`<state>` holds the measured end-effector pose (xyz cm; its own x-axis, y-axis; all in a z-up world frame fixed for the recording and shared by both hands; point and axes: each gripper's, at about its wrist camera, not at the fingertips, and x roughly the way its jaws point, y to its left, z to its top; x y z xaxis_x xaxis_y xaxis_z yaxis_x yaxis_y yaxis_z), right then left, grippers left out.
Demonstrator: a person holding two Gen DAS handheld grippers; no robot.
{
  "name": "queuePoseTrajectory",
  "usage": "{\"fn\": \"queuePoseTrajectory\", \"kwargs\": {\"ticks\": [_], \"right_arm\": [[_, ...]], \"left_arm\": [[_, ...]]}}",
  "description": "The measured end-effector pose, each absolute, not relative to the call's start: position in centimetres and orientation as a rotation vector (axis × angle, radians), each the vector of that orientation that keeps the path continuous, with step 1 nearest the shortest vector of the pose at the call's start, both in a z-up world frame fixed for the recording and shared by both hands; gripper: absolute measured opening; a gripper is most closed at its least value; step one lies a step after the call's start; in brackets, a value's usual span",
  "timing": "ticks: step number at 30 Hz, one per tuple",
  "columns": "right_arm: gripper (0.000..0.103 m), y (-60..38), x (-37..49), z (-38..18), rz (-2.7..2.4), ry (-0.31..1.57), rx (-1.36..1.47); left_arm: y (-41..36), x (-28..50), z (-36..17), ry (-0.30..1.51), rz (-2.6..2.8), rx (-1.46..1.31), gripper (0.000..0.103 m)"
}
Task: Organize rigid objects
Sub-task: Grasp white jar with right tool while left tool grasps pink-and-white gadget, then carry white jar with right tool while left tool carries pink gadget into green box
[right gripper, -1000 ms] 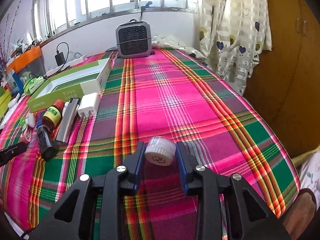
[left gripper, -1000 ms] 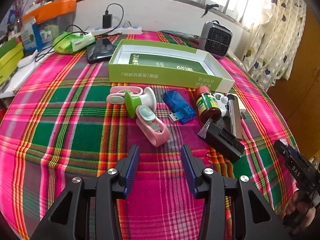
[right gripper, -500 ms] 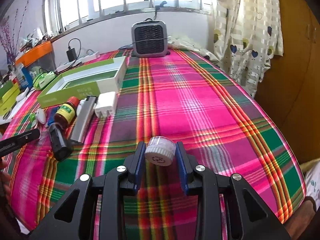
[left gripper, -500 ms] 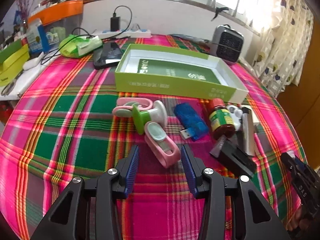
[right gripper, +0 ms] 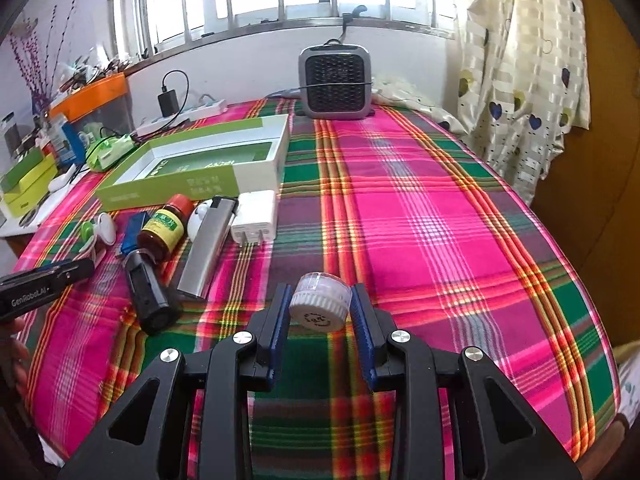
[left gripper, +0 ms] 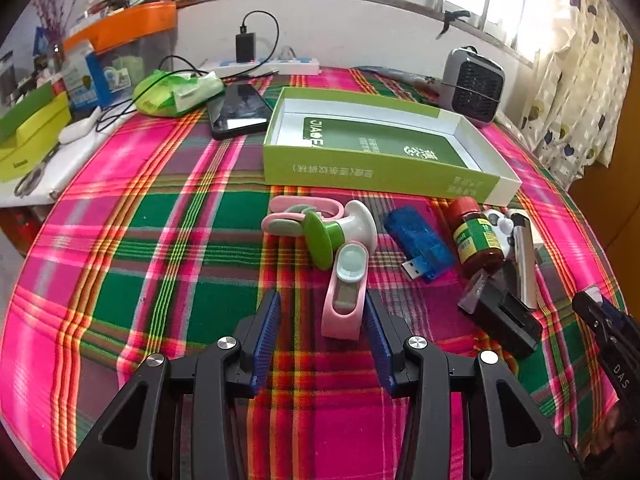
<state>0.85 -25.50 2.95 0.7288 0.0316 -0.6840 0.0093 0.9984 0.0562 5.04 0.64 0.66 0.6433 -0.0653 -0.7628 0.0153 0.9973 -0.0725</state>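
My left gripper (left gripper: 322,320) is open, its blue pads either side of the near end of a pink clip (left gripper: 346,292) lying on the plaid cloth. Beyond it lie a second pink clip (left gripper: 298,214), a green-and-white suction holder (left gripper: 340,232), a blue USB stick (left gripper: 420,242), a red-capped brown bottle (left gripper: 476,236), a silver lighter (left gripper: 524,256) and a black block (left gripper: 504,318). An open green box (left gripper: 380,148) sits behind them. My right gripper (right gripper: 320,312) is shut on a small white ribbed jar (right gripper: 319,300), held above the cloth.
A white plug adapter (right gripper: 256,218) lies by the box (right gripper: 192,168). A grey fan heater (right gripper: 334,78), a phone (left gripper: 238,110), a green wipes pack (left gripper: 176,92), a power strip (left gripper: 272,66) and side shelves with boxes stand at the back. The table's right half (right gripper: 440,220) carries only cloth.
My left gripper has moved forward until the near pink clip lies between its open pads. My right gripper, still carrying the white jar, has swung left toward the row of objects.
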Motion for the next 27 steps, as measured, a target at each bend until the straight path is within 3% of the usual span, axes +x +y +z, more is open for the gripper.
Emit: {"fn": "queuePoseTrajectory", "kwargs": {"ticks": [13,27], "right_arm": [[0.031,-24.8,1.6,2.8,0.032,0.768,0.053],[0.032,-24.6,1.7,2.9,0.037,0.767,0.047]], "left_arm": [[0.2,6.3,0.6,0.87,-0.055,-0.012,0.04],[0.0,6.1,0.7,0.87,-0.079,-0.019,0.019]]}}
